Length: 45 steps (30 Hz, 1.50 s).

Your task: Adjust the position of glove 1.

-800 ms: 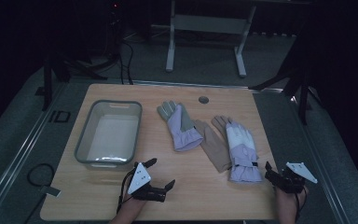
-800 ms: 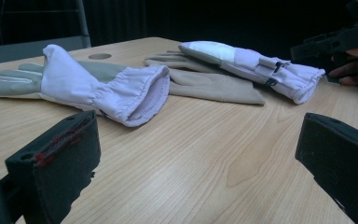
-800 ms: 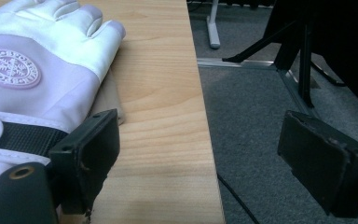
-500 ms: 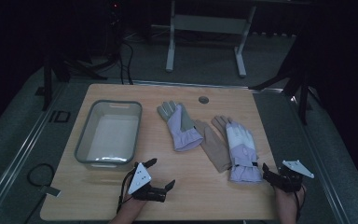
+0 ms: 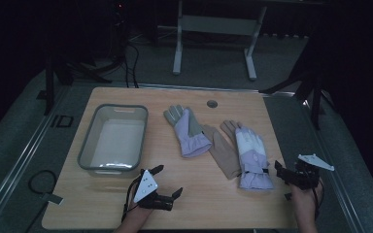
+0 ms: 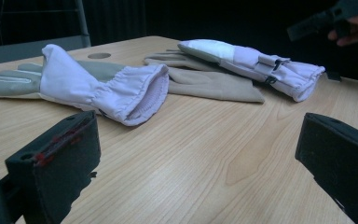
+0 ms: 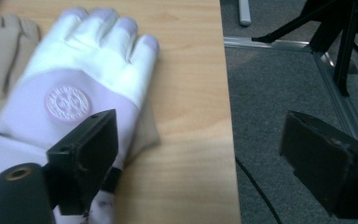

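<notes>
Two lilac-and-white gloves and a tan one lie on the wooden table. The left glove is palm up, its cuff towards me. The right glove lies partly over the tan glove. My left gripper sits low at the front edge, open and empty, pointing at the gloves. My right gripper hovers open by the right glove's cuff, one jaw over the glove, the other beyond the table's right edge.
A grey rectangular bin, empty inside, stands at the table's left. A round cable hole sits near the far edge. Grey carpet lies past the right edge, and a metal stand is behind the table.
My right gripper has edged a little to the left, closer to the right glove's cuff. The left gripper and the gloves have stayed put.
</notes>
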Each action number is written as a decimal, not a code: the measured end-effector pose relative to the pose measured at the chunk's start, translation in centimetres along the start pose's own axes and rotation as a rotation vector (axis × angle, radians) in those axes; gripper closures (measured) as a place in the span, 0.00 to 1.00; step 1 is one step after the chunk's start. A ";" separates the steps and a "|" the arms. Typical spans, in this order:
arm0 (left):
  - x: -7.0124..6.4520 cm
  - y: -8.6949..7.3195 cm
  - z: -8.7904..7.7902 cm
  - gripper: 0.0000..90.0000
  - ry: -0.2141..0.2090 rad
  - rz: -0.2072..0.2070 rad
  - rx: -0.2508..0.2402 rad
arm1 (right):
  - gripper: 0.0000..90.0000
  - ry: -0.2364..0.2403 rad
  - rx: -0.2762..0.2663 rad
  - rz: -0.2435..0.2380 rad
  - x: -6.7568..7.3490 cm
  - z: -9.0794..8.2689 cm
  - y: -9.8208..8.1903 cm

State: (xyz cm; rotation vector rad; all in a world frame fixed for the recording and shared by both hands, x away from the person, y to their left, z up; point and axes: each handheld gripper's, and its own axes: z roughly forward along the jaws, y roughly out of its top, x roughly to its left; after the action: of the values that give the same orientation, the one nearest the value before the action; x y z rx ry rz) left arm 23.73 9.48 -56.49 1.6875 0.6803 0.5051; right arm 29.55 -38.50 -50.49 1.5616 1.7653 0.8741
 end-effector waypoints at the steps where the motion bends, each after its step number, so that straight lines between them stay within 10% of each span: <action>1: 0.0 0.0 0.0 0.00 0.000 -0.001 0.000 | 0.15 0.033 0.008 0.002 0.0 0.0 0.4; 10: 0.0 0.0 0.0 0.00 -0.001 0.001 -0.001 | 0.13 0.180 -0.006 -0.017 1.7 -0.1 3.7; 45: -0.1 0.0 0.0 0.00 -0.010 0.006 0.000 | 0.30 0.340 0.090 -0.256 13.6 6.0 12.1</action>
State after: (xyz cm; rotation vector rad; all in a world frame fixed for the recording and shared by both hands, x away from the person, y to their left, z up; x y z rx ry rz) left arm 23.67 9.41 -56.49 1.6909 0.6684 0.5008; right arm 39.96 -23.50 -44.57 1.2553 2.2143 0.9864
